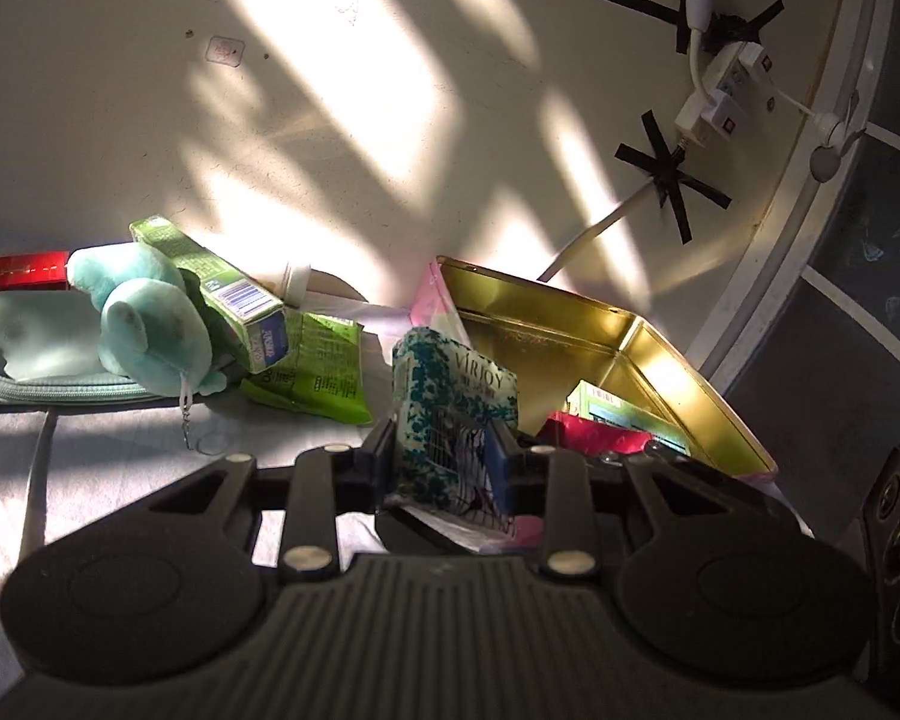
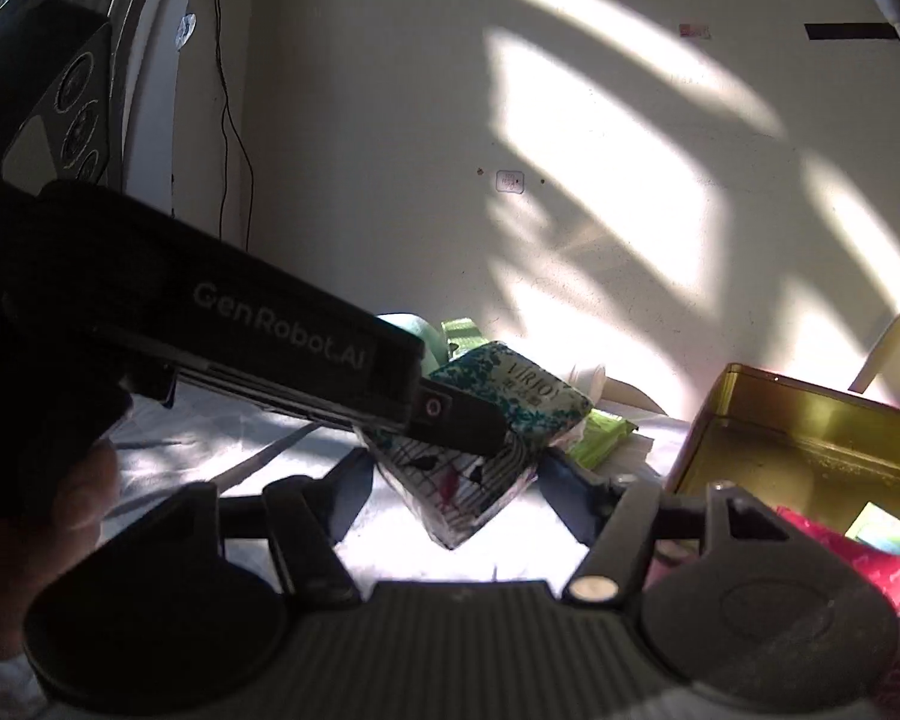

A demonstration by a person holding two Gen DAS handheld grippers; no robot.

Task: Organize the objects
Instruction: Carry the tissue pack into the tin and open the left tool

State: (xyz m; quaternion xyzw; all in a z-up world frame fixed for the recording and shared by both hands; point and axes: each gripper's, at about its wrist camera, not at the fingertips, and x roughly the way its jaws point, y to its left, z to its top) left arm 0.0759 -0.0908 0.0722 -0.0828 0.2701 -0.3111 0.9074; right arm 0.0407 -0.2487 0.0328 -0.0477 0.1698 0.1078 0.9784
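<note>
My left gripper [image 1: 447, 456] is shut on a teal-and-white tissue pack [image 1: 450, 396] and holds it up just left of an open gold tin [image 1: 570, 324]. The tin holds a red packet [image 1: 594, 432] and a green card [image 1: 612, 408]. In the right wrist view the left gripper's body [image 2: 270, 330] crosses from the left and its finger [image 2: 456, 414] clamps the same tissue pack [image 2: 498, 420]. My right gripper [image 2: 456, 498] is open with its fingers on either side below the pack, not touching it. The gold tin [image 2: 810, 420] lies to its right.
On the white sheet at left lie a teal plush toy [image 1: 144, 324], a teal zip pouch [image 1: 36, 354], a red box [image 1: 24, 270], a green carton [image 1: 222, 288] and a green packet [image 1: 318, 366]. A power strip [image 1: 726, 90] is taped to the wall. A speaker [image 1: 894, 546] stands at right.
</note>
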